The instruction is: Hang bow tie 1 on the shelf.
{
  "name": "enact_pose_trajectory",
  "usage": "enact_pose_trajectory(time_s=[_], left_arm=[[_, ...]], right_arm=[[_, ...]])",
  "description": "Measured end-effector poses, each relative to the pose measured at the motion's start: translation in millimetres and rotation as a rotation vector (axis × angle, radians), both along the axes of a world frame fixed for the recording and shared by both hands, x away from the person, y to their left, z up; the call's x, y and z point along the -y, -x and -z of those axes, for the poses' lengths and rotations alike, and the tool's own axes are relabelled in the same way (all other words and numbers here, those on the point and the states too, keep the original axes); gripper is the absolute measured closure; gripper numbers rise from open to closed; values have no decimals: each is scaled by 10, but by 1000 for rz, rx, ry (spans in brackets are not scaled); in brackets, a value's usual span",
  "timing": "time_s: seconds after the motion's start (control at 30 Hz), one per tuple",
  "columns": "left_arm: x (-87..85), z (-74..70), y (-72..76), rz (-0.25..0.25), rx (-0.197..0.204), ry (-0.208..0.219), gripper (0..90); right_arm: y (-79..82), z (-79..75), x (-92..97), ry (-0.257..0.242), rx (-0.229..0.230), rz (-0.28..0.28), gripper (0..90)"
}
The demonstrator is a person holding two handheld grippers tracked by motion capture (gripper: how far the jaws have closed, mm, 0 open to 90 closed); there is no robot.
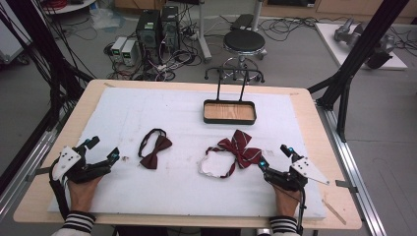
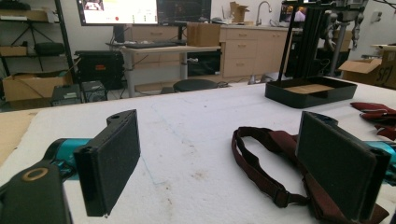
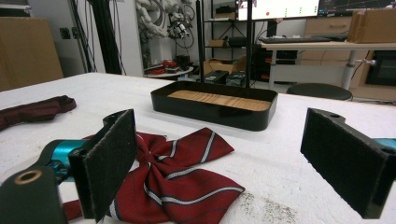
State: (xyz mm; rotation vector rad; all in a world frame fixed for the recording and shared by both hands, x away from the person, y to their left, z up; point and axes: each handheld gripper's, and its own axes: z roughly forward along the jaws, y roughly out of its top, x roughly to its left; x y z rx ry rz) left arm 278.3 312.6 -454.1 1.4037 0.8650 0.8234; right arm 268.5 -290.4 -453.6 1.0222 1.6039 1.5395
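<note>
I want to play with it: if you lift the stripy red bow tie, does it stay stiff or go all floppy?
Probably floppy: the striped bow tie is soft cloth, and its strap lies in a loose loop. It looks light and thin, so a push should slide or bunch it, not roll it.

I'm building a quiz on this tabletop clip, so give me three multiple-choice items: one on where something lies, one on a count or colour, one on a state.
1. Where does the black tray stand?
A. at the far middle of the white mat
B. by the person's left hand
C. on the floor

2. How many bow ties lie on the mat?
A. one
B. two
C. four

3. How do the right gripper's jaws stand?
A. clamped on the striped bow tie
B. shut on nothing
C. open, holding nothing

Answers:
1. A: the tray sits beyond both ties, toward the mat's far edge.
2. B: a plain dark red bow tie and a striped red bow tie.
3. C: in the right gripper view the pads stand wide apart, with the striped tie lying on the mat between them, ungripped.
</note>
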Motion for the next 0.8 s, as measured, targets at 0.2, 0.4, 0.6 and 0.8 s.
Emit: enact_pose_trajectory(time_s=[0.2,0.4,0.6,0.8], left_arm=[[0,0,2,-2,1,-1,144],[1,1,3,-3,4,-1,144],[3,2,4,-4,5,5,144],[4,2,7,-5,8,4,144]], right_arm=[[0,0,1,-6,-7,2,103],[-3,-2,-5,-1,-4,8,102],[7,-3,-24,16,-5,10,103],[5,-5,-32,17,-7,24,103]])
